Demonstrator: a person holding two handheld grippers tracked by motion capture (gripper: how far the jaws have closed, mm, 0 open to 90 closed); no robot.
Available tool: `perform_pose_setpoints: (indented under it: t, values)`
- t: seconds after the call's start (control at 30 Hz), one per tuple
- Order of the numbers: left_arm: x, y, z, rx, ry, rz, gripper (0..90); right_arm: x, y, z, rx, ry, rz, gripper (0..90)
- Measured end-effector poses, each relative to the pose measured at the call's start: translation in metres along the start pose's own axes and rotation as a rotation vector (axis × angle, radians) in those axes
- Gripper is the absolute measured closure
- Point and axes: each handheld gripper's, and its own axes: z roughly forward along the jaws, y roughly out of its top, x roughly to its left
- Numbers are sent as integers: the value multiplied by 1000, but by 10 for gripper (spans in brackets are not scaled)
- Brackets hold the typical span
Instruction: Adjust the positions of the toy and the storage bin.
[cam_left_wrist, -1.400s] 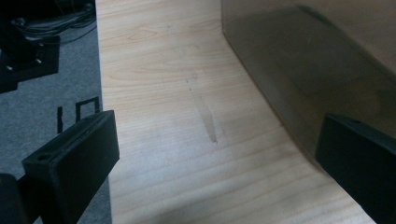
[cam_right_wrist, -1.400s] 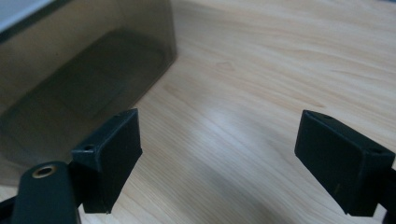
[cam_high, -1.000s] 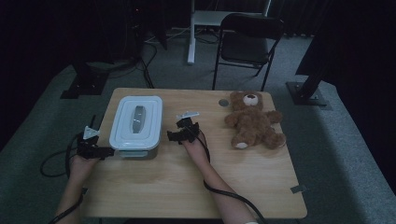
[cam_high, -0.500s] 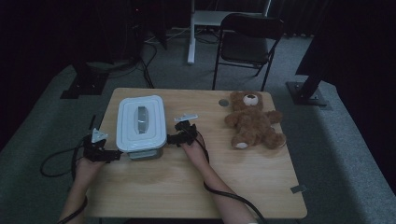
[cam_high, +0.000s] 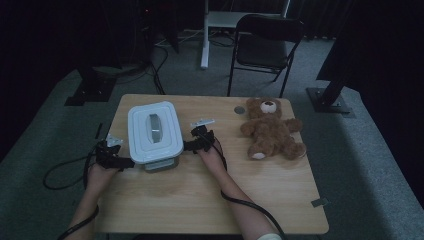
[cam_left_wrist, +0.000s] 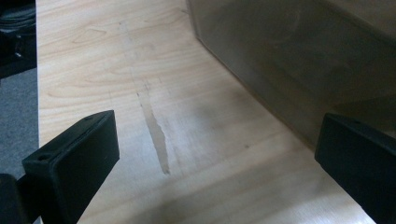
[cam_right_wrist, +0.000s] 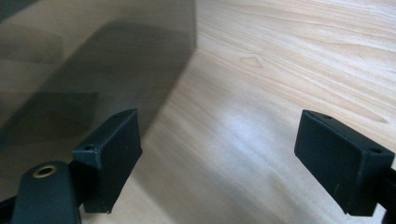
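Both tools (cam_left_wrist: 215, 154) (cam_right_wrist: 219, 154) wide open beside container (cam_high: 152, 131)

On my table (cam_high: 210, 195) I count one lidded plastic container (cam_high: 152, 132), one brown teddy bear (cam_high: 270, 130) and one small round disc (cam_high: 239, 109) lying near the far edge. I am working two handheld grippers, the left gripper (cam_high: 125, 163) and the right gripper (cam_high: 186, 146), each with two black jaws set wide apart and each trailing one cable. Beyond the table I see one folding chair (cam_high: 265, 42), one white stand (cam_high: 212, 30) and two dark floor bases at either side.
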Motion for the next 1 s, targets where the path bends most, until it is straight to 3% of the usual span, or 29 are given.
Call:
perform_pose_setpoints:
  t: [0.2,0.37,0.53,0.77,1.0]
  values:
    - [7,8,5,-10,17,-15,7,-6,8,8,-9,8,19,141]
    - [6,11,7,17,5,-11,7,-6,9,14,-6,20,22,140]
    - [-3,13,5,25,8,22,7,-5,7,13,-14,23,20,152]
    - [-15,16,5,18,17,47,16,-7,3,2,-37,-2,-65,172]
    - [-31,20,5,22,-7,101,16,-18,-7,-9,-52,25,-57,180]
